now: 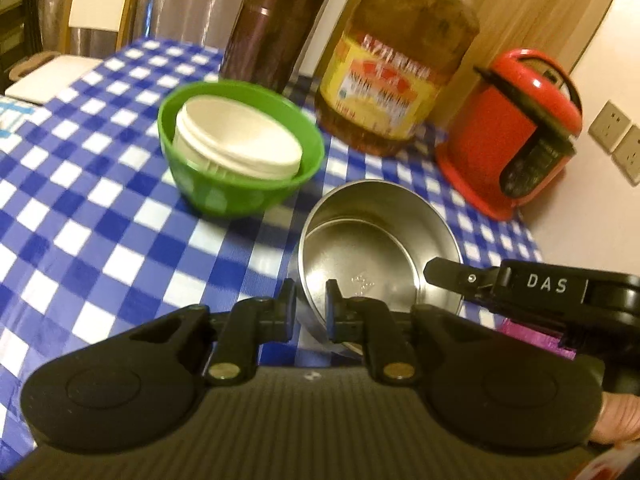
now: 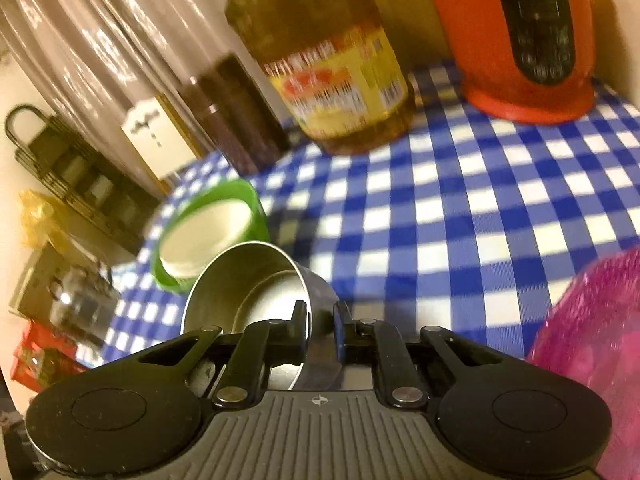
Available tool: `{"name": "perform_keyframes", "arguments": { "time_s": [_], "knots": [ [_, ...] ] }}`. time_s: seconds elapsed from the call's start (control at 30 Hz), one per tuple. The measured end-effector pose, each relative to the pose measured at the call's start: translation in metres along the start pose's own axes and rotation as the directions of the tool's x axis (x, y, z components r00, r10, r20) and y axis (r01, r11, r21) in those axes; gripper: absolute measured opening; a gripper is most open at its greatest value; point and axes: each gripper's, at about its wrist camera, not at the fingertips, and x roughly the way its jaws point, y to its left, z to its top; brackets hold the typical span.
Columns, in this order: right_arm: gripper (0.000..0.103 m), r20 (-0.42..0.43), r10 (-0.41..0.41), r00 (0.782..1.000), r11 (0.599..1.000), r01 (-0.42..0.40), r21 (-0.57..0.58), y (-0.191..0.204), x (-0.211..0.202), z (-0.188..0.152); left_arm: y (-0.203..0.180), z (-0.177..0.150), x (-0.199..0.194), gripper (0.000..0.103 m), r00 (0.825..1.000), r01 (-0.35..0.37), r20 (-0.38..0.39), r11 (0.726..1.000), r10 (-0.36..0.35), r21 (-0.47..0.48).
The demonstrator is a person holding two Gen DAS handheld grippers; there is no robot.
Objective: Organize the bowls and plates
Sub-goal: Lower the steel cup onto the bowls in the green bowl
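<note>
A steel bowl (image 1: 360,248) is tilted above the blue checked tablecloth (image 1: 100,220), held by both grippers. My left gripper (image 1: 310,292) is shut on its near-left rim, one finger inside and one outside. My right gripper (image 2: 320,312) is shut on the opposite wall of the steel bowl (image 2: 240,276); its tip shows in the left wrist view as the right gripper (image 1: 440,272) at the bowl's right rim. Behind, on the cloth, stands a green bowl (image 1: 240,188) with a white bowl (image 1: 240,140) nested inside it. A pink dish (image 2: 592,340) lies at the right.
At the back of the table stand a dark flask (image 1: 272,32), a large oil bottle (image 1: 392,80) and a red rice cooker (image 1: 512,132). A chair (image 1: 100,4) is beyond the far-left edge. Wall sockets (image 1: 616,136) are at the right.
</note>
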Motion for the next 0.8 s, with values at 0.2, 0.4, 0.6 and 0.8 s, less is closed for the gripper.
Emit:
{"name": "perform_keyframes", "arguments": {
  "time_s": [0.2, 0.4, 0.6, 0.8],
  "knots": [
    [0.013, 0.035, 0.038, 0.999, 0.999, -0.038, 0.003, 0.007, -0.006, 0.014, -0.004, 0.015, -0.01, 0.013, 0.998, 0.002, 0.059, 1.0, -0.002, 0.007],
    [0.013, 0.074, 0.076, 0.994, 0.997, -0.077, 0.019, 0.014, -0.007, 0.03, -0.01, 0.035, -0.019, 0.013, 0.993, -0.008, 0.122, 1.0, 0.005, 0.029],
    [0.013, 0.117, 0.1, 0.988, 0.994, -0.104, 0.032, 0.024, -0.006, 0.046, -0.012, 0.055, -0.024, 0.012, 0.985, -0.018, 0.174, 0.999, 0.011, 0.043],
    [0.013, 0.128, 0.112, 0.985, 0.991, -0.12, 0.052, 0.03, 0.002, 0.05, -0.003, 0.066, -0.024, 0.012, 0.982, -0.023, 0.188, 0.999, 0.018, 0.024]
  ]
}}
